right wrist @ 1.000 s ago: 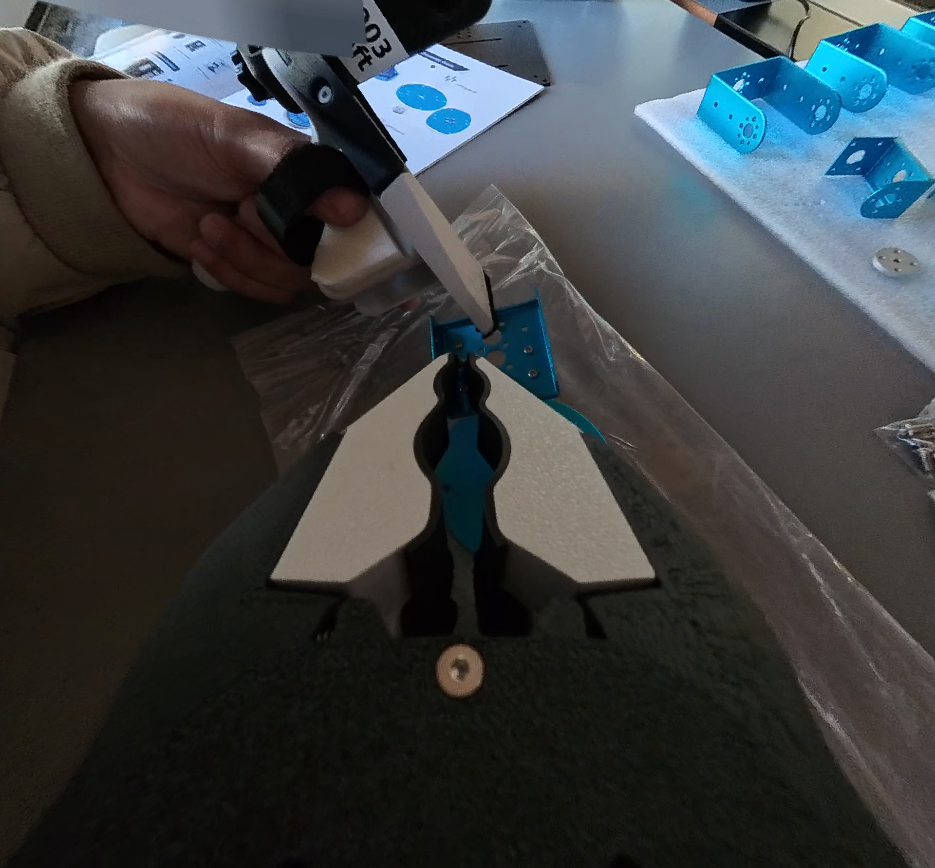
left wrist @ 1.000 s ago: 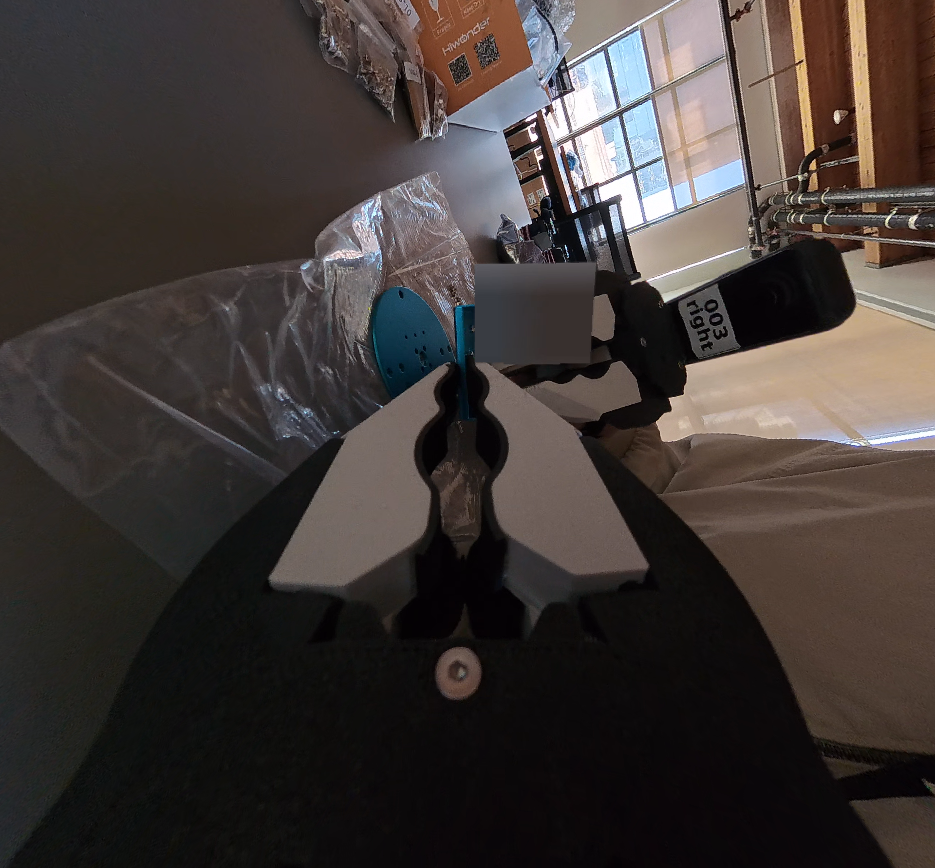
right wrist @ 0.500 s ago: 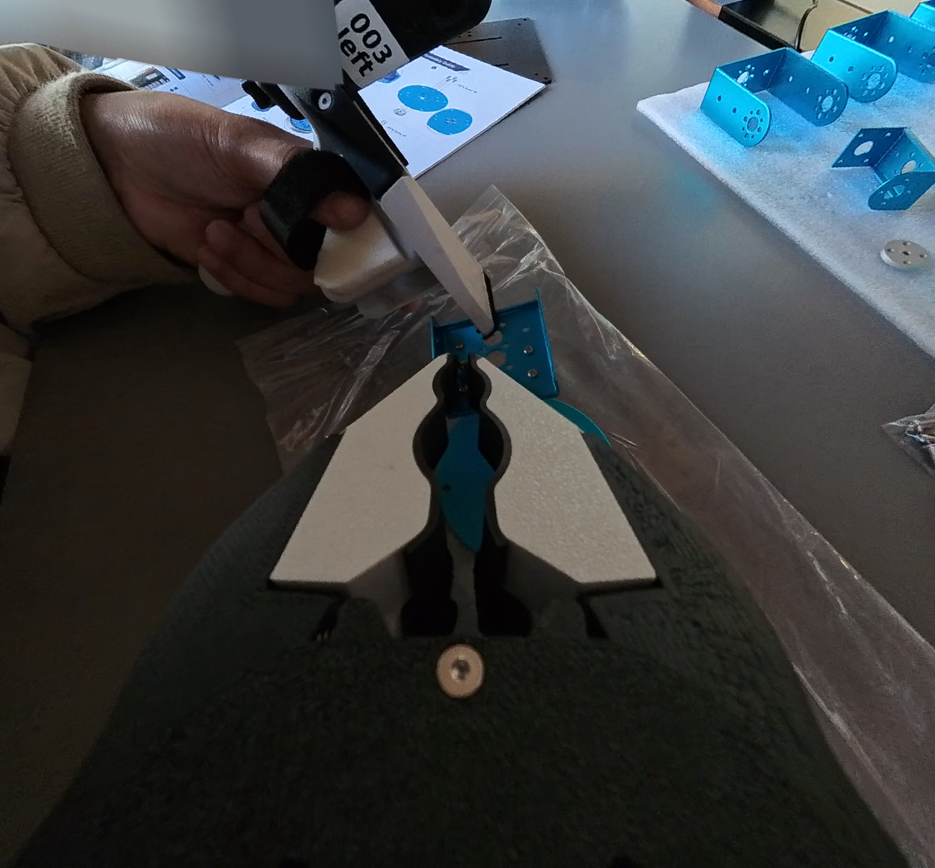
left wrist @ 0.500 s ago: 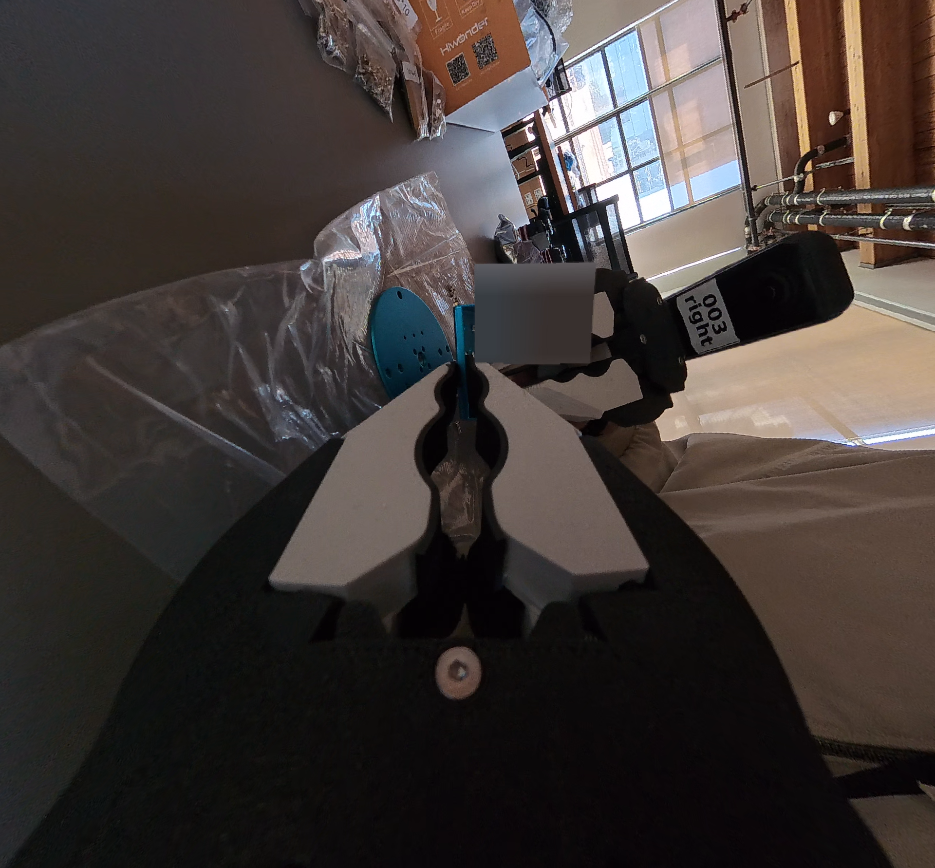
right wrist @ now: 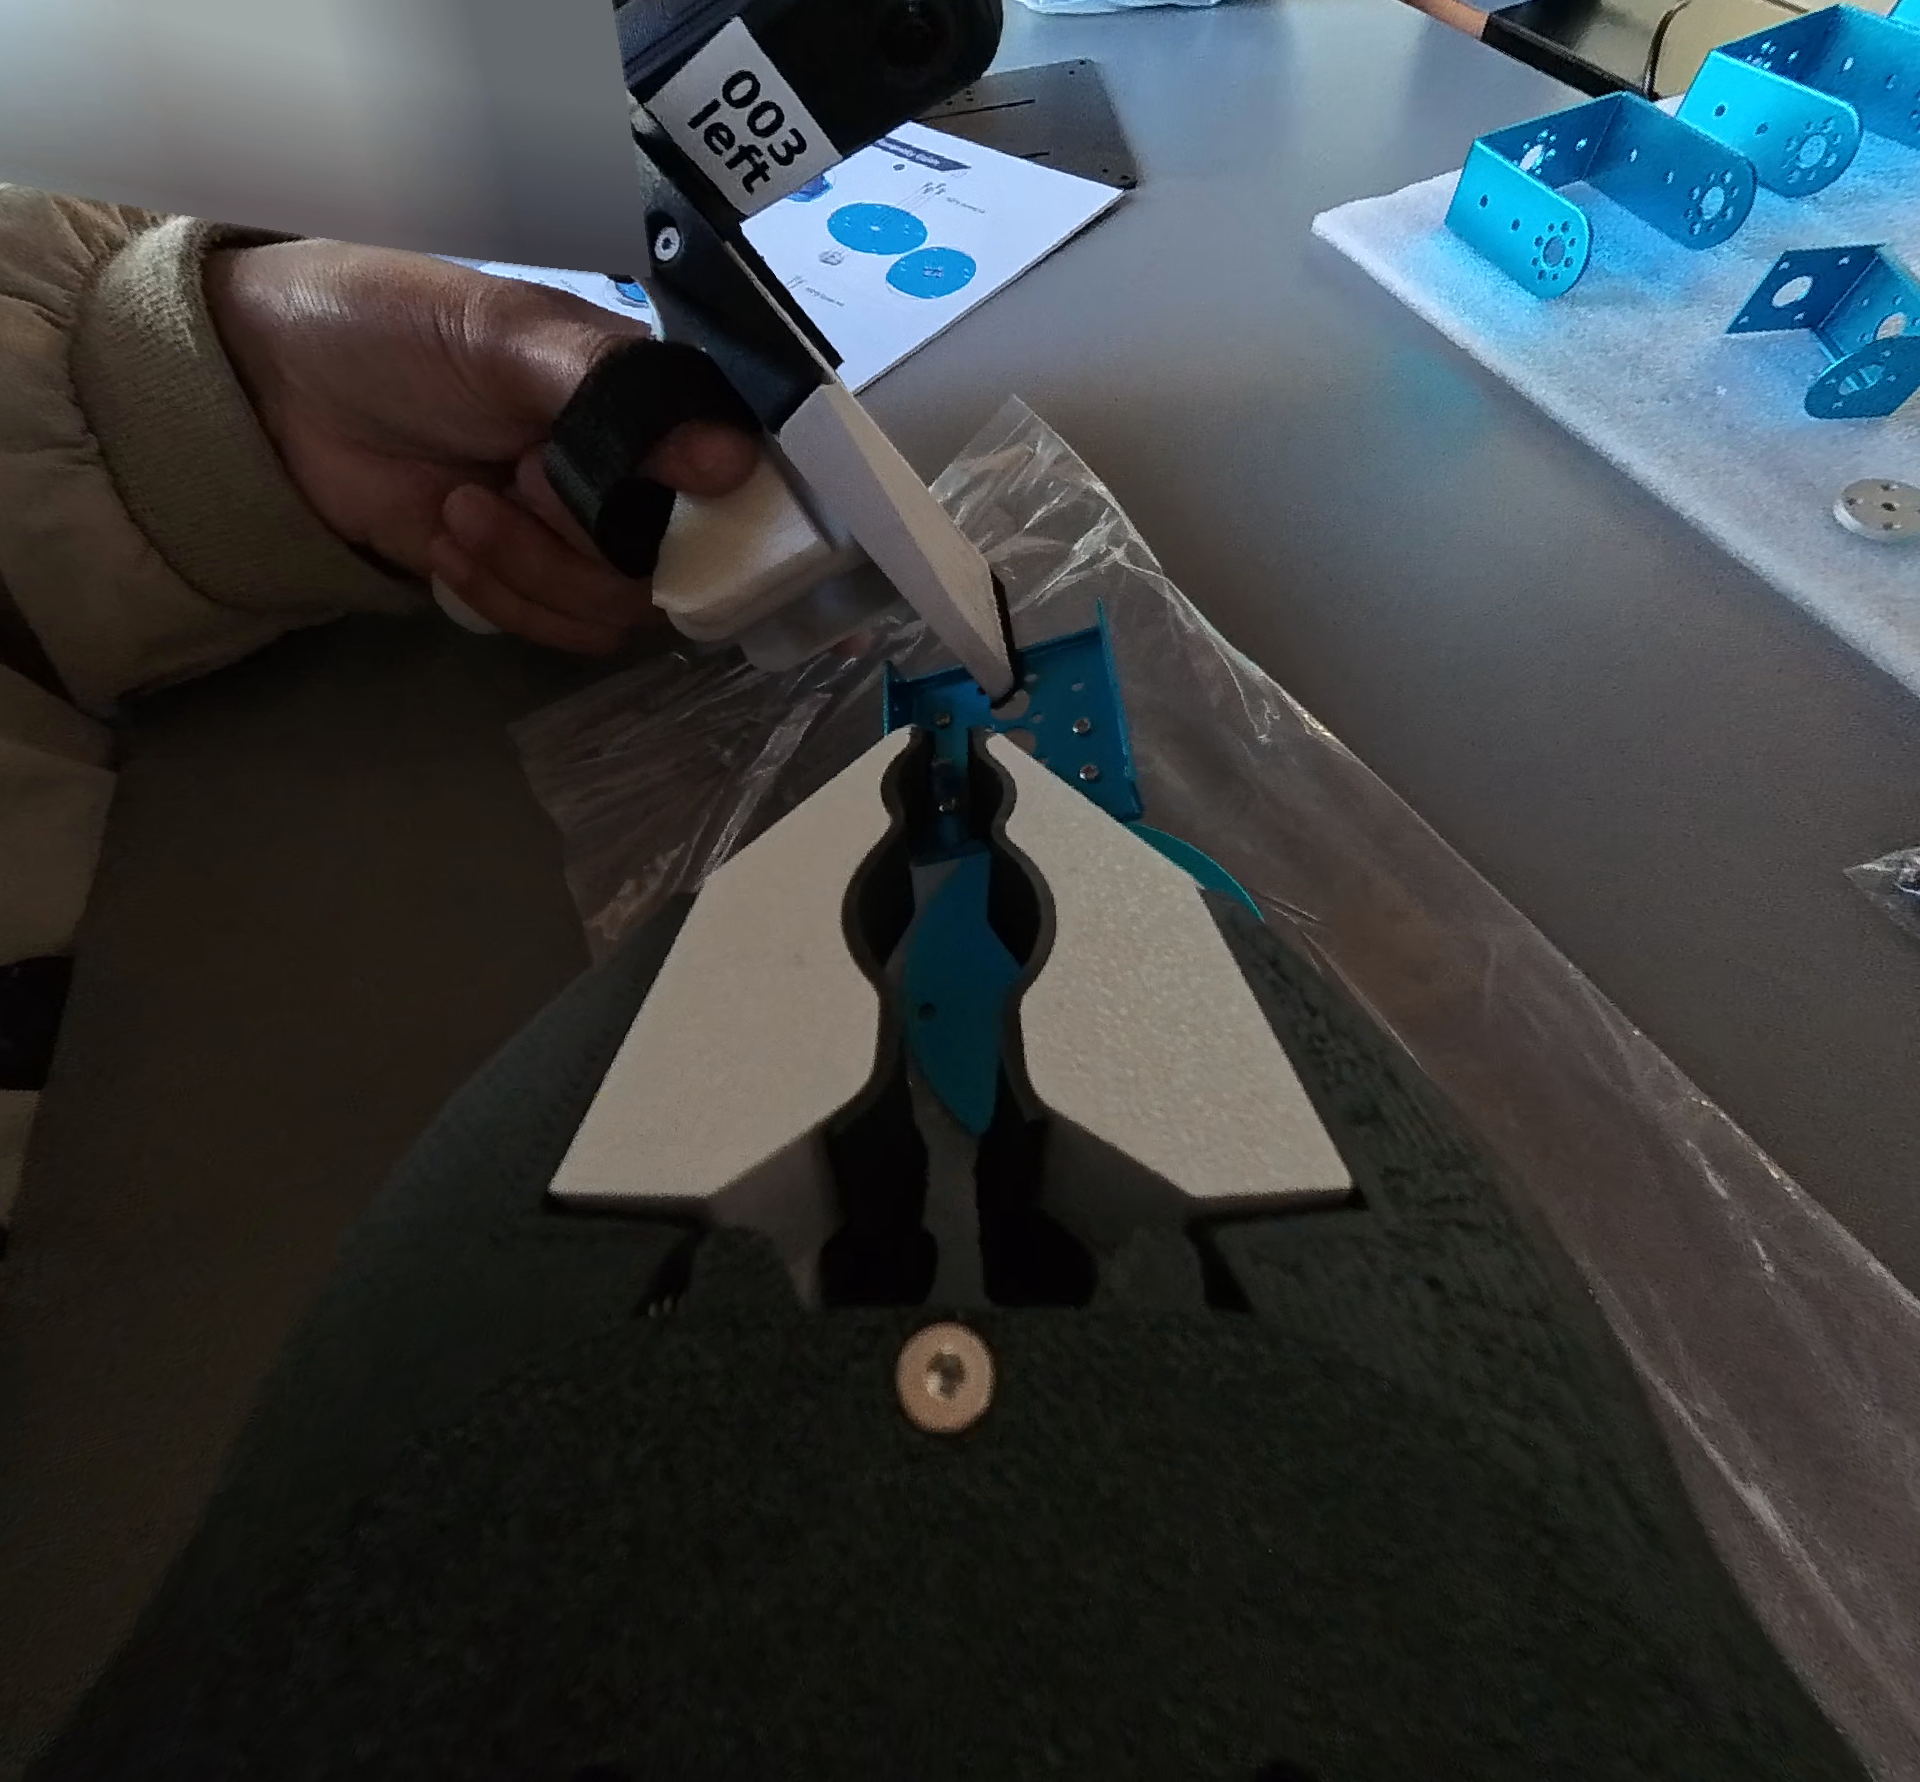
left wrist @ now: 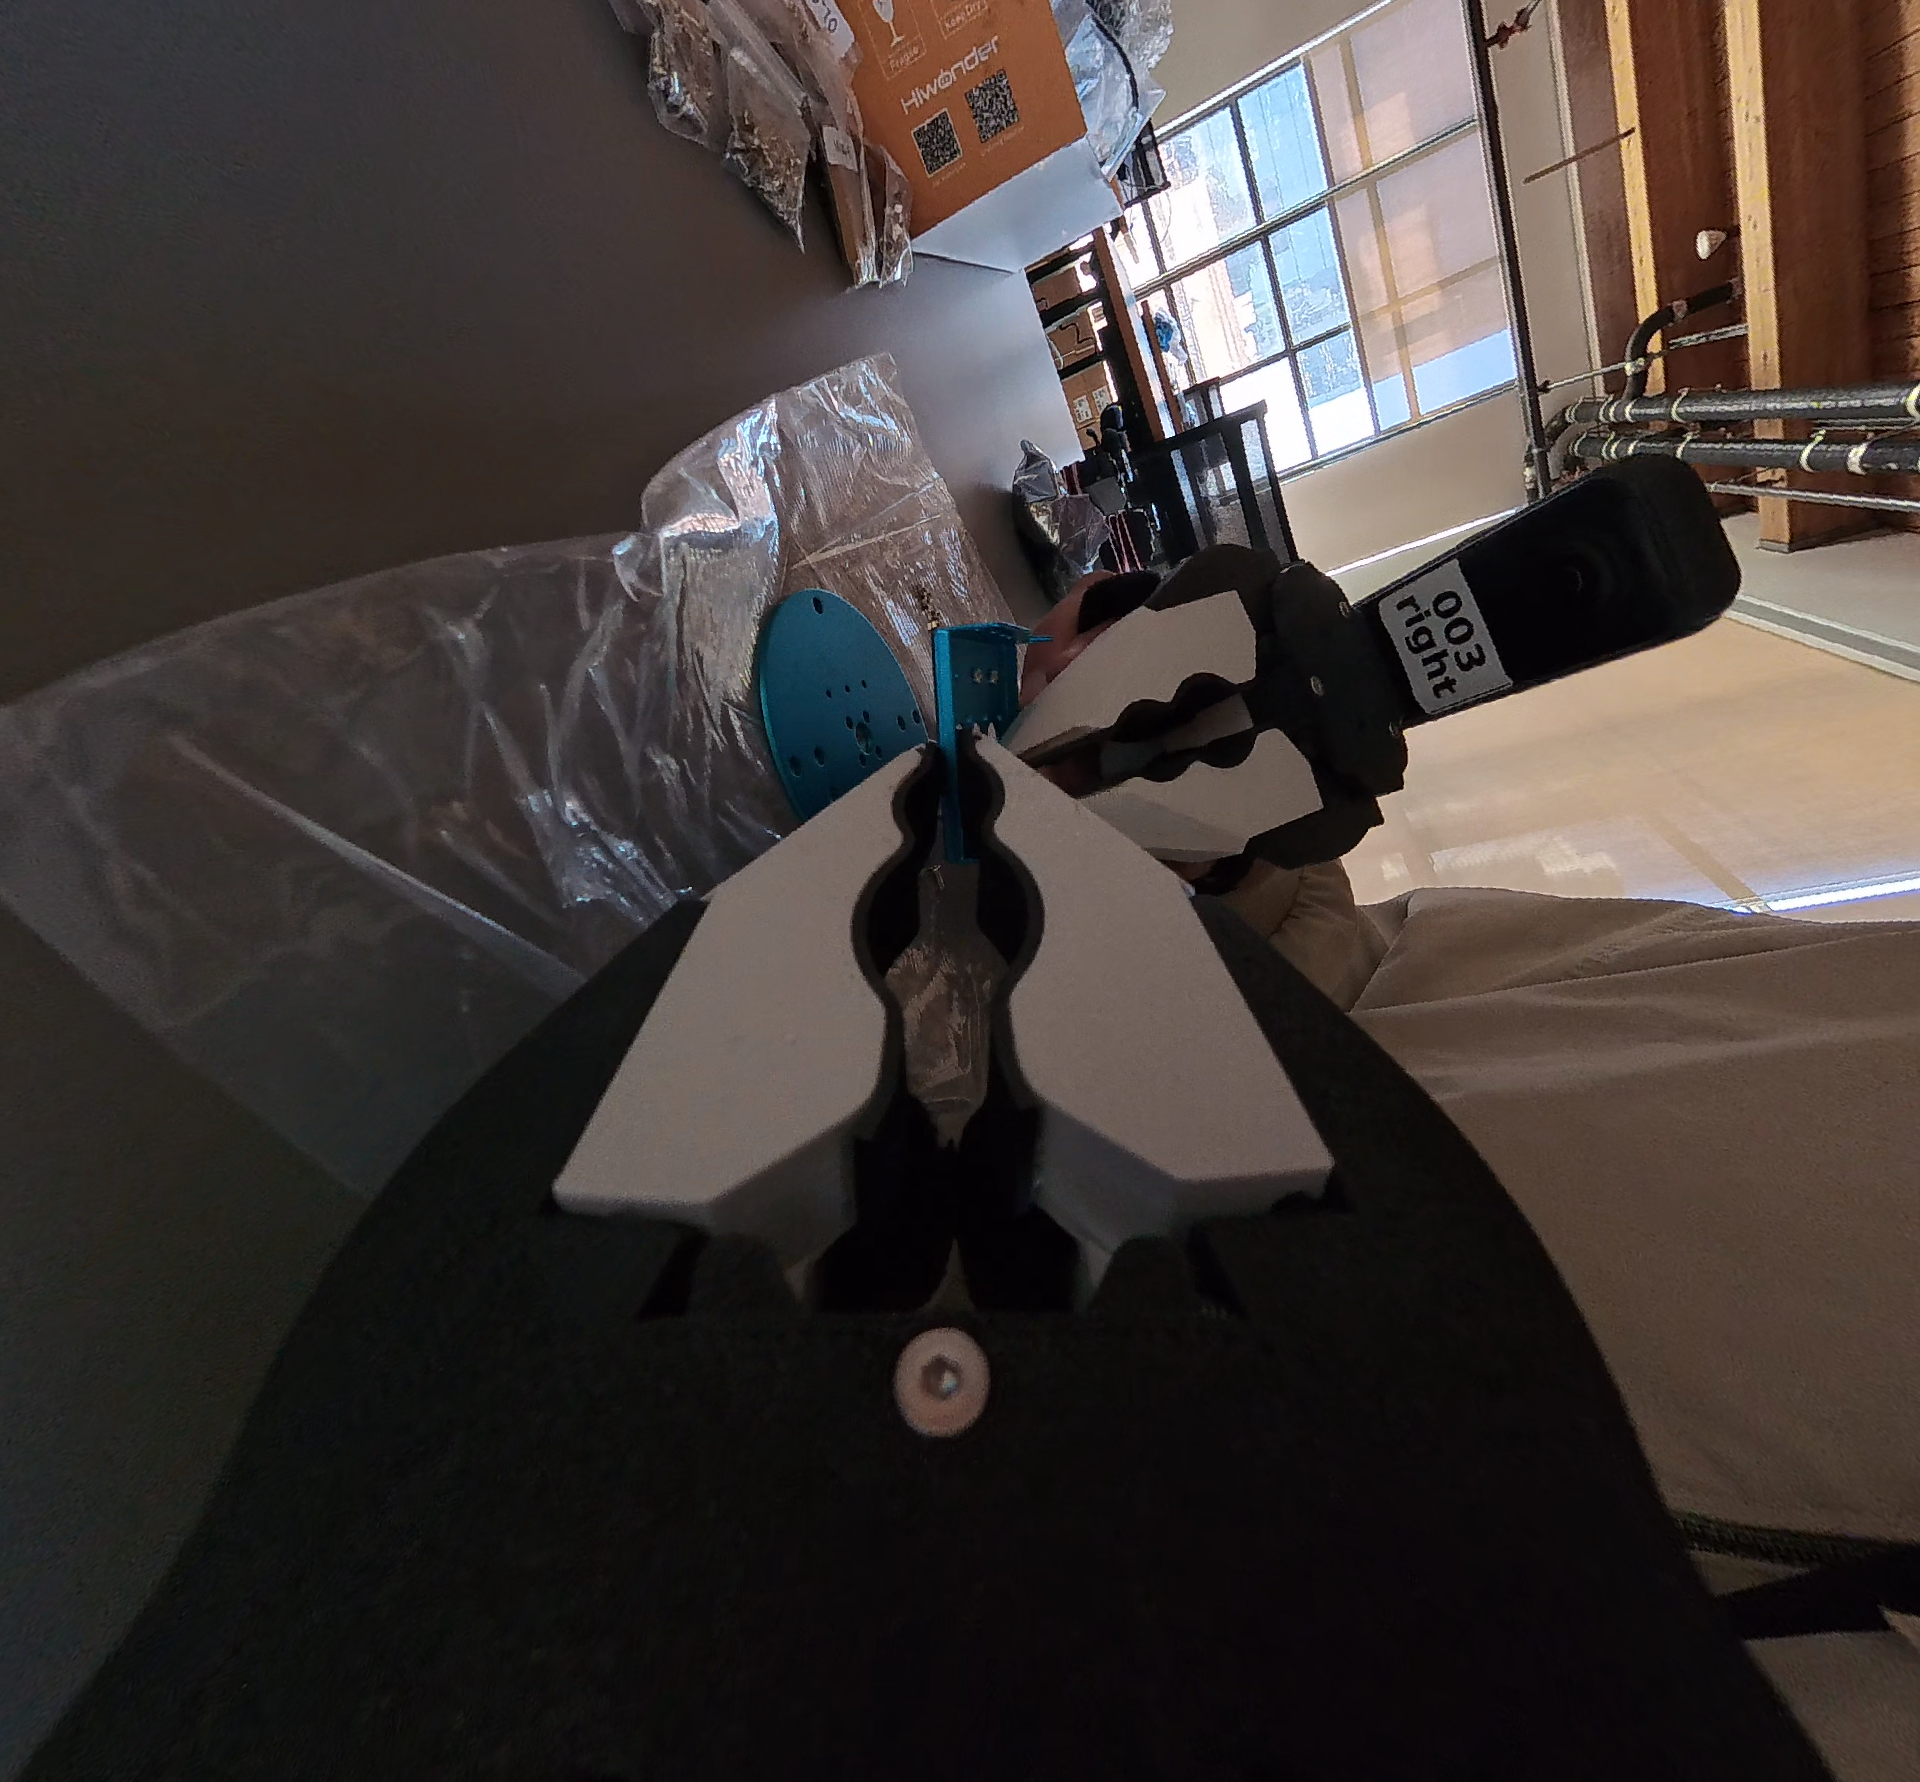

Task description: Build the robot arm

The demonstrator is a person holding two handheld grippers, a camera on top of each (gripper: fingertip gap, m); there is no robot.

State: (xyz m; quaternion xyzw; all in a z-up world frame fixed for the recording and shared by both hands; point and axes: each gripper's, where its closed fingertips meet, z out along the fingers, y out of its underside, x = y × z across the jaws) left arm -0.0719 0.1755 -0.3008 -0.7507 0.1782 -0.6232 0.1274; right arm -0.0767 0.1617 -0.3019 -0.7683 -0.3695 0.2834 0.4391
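The right hand-held gripper [right wrist: 951, 745] is pressed together on the near edge of a blue perforated bracket [right wrist: 1070, 709], which sits straight ahead of its tips, its long axis running crosswise to the fingers. A blue round plate [right wrist: 961, 994] lies below, seen through the finger gap. The left hand-held gripper [right wrist: 997, 683] comes down from the upper left and pinches the same bracket at its top edge (both are equally close, each touching it). Beneath lies a clear plastic bag [right wrist: 1455, 1005] on the grey bench [right wrist: 1299, 402]; further blue brackets [right wrist: 1621, 184] rest well apart on white foam [right wrist: 1558, 361].
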